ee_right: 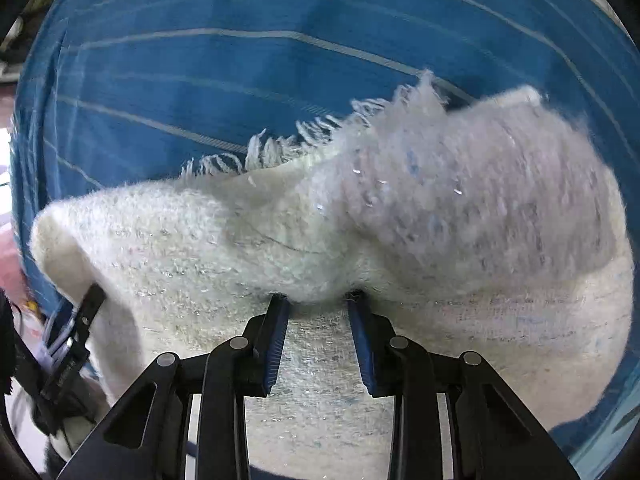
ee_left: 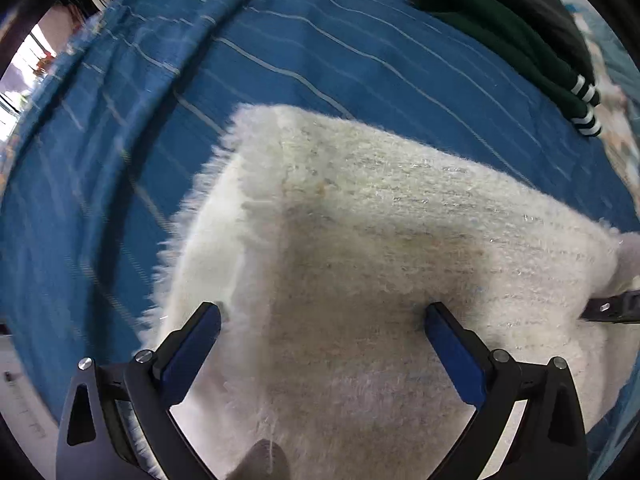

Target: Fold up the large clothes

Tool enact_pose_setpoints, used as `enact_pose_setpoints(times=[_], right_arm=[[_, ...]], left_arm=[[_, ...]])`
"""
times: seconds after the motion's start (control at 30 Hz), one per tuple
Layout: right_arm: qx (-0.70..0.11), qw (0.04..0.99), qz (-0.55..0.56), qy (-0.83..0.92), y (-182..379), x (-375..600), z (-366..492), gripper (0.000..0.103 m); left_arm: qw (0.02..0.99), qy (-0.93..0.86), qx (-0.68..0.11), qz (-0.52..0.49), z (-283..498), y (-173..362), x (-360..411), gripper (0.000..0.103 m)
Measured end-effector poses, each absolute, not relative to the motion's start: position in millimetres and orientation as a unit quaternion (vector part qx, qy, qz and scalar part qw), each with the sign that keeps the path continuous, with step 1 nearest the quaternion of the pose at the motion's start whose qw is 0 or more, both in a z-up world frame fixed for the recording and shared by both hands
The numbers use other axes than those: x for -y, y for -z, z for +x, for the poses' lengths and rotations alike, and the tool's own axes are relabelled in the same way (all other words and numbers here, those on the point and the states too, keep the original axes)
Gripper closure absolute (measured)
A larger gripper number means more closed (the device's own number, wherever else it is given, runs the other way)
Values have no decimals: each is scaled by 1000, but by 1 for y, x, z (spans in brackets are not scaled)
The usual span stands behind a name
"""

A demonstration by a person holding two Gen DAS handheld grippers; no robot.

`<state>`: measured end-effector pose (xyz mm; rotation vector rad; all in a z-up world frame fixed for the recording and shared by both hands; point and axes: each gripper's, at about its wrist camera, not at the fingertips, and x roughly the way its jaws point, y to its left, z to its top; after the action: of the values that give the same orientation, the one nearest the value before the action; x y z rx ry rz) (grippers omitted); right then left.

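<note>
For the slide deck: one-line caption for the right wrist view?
Right gripper pinching a fold of the fuzzy white sweater over the blue striped bedspread.

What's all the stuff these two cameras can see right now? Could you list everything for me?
Fuzzy knit garment: one, cream-white with sparkly threads and a fringed edge, spread on the bedcover, a fold of it bunched up at the right gripper.
Striped bedcover: one, blue with thin pale lines, under everything.
Dark green garment: one, with white-striped cuffs, at the far right edge of the left view.
Left gripper: black with blue fingers, wide open over the knit.
Right gripper: black with blue fingers, pinching a fold of the knit.
</note>
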<state>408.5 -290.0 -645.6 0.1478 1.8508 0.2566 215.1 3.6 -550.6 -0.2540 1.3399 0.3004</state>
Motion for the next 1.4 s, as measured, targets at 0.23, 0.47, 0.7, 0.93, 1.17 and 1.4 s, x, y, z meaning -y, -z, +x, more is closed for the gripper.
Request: enact_pose_setpoints(times=[0.23,0.47,0.7,0.93,1.17,1.4], right_arm=[[-626,721,292,-63,567,428,330,28],[-598,672,435,42,647,528,222,25],[-498,655,565,-59,714,527,250,24],[-465,660,585,-77,711,515,296,74],[-406,685,597,-103,632,509,307,78],[-421,745,502,-129,538,492,327,79]], left_arm=[[793,-106,-594,-82,217,485,80,0],[745,-59,-656,-101,243,545,163,0],[740,-43,-664,-102,244,563,166,0],[750,-31,-656,-78,259,561,149,0],[760,16,-647,-62,280,560,172,0],[757,80,-636,-128,299,569,194,0]])
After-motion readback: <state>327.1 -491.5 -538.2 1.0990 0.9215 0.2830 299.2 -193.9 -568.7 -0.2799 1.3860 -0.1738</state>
